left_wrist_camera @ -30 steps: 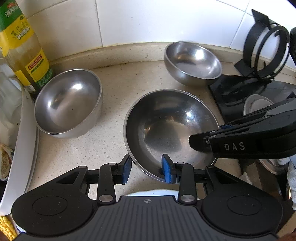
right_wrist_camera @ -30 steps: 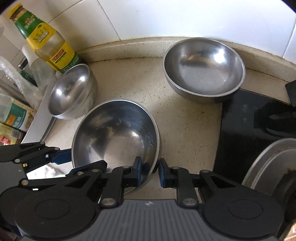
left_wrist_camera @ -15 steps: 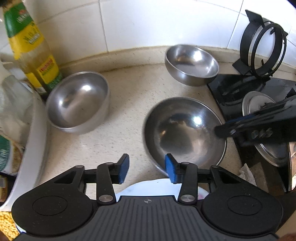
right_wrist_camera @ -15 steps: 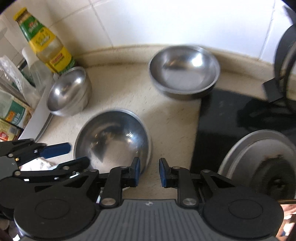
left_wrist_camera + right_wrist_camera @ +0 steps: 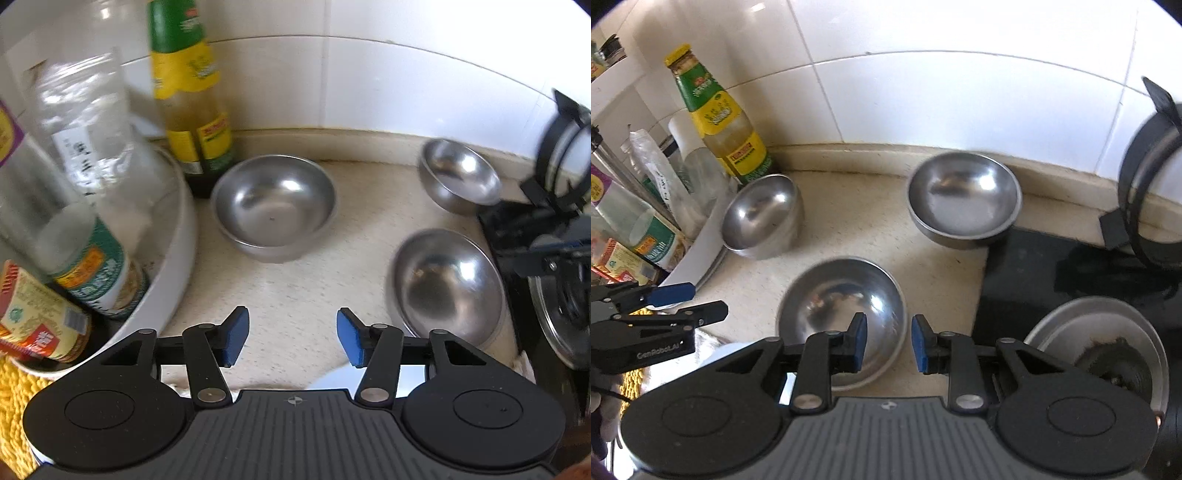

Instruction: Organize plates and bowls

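Observation:
Three steel bowls stand apart on the beige counter: one on the left (image 5: 275, 210) (image 5: 761, 218), a small one at the back (image 5: 460, 177) (image 5: 964, 195), and a near one (image 5: 447, 288) (image 5: 842, 306). My left gripper (image 5: 291, 339) (image 5: 705, 300) hangs over bare counter left of the near bowl, its jaws opening with nothing between them. My right gripper (image 5: 888, 343) (image 5: 554, 251) hovers above that bowl's right rim, jaws opening, pads off the metal. A white plate (image 5: 332, 376) (image 5: 727, 350) peeks out under the left gripper.
A white tray (image 5: 181, 240) on the left holds jars and bottles, with a tall oil bottle (image 5: 184, 92) (image 5: 720, 122) behind it. A black stove top (image 5: 1034, 277) with a metal lid (image 5: 1100, 350) and a black ring stand (image 5: 1145, 166) fills the right. Yellow cloth (image 5: 11, 387) lies near left.
Both grippers were at the near bowl's rim; they have spread their jaws and lifted away. The left one swung left toward the tray, the right one rose and backed off.

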`<state>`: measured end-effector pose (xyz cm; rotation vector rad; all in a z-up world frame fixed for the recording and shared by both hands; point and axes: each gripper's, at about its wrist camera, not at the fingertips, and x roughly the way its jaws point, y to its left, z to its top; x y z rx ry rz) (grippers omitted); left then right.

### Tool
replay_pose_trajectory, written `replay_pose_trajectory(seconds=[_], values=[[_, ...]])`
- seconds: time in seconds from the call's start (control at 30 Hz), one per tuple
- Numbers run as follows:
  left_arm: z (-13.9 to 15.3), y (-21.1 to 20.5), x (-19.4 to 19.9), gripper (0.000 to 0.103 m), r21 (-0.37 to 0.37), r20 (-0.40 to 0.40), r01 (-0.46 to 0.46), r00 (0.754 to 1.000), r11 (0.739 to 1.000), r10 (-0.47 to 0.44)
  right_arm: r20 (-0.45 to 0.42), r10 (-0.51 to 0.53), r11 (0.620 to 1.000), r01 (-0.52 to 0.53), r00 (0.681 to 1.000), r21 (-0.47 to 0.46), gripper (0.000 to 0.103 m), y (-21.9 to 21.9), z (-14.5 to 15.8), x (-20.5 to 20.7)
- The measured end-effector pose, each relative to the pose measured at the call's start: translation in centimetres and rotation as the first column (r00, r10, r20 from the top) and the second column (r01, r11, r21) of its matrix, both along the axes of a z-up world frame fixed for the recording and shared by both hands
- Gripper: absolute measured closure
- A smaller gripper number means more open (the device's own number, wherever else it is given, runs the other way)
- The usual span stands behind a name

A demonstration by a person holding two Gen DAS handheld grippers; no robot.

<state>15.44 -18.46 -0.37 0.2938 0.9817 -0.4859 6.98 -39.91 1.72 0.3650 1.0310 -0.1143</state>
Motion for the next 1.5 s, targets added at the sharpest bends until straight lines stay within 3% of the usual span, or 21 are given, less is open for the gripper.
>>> replay_pose_trajectory(seconds=[0.23,0.47,0.7,0.93,1.27,1.5], values=[[0.5,0.4,0.5,0.038,-0.016,0.014,-0.029,0.999,0.999,0.029,0.017,0.019,1.000,-0.019,1.000,-0.011,0.051,-1.0,0.4,0.8],[2.6,-5.1,1.5,0.036,-0.023,0.078,0.102,0.992,0.995,-0.100,-0.019,-0.102,0.994,0.101,0.995,-0.036,0.050,-5.5,-0.7,1.9],[1.2,-13.3,4.0,0.037,0.046,0.030,0.216,0.976,0.975,-0.218,-0.059,-0.202,0.978,0.198,0.978,-0.063,0.048,-9.2,-1.9,2.7],[-1.2,-19.5,6.7,0.038,0.068,0.020,0.256,0.966,0.964,-0.258,-0.090,-0.280,0.960,0.279,0.956,-0.019,0.048,-11.9,-4.0,4.4],[-4.6,-20.9,8.8,0.041,0.071,-0.031,0.274,0.962,0.959,-0.272,-0.058,-0.266,0.964,0.265,0.962,-0.016,0.046,-12.8,-4.5,5.3],[-5.6,-21.9,9.1,0.048,0.078,-0.055,0.298,0.954,0.951,-0.294,-0.105,-0.251,0.965,0.257,0.962,0.045,0.046,-12.7,-6.8,6.6]])
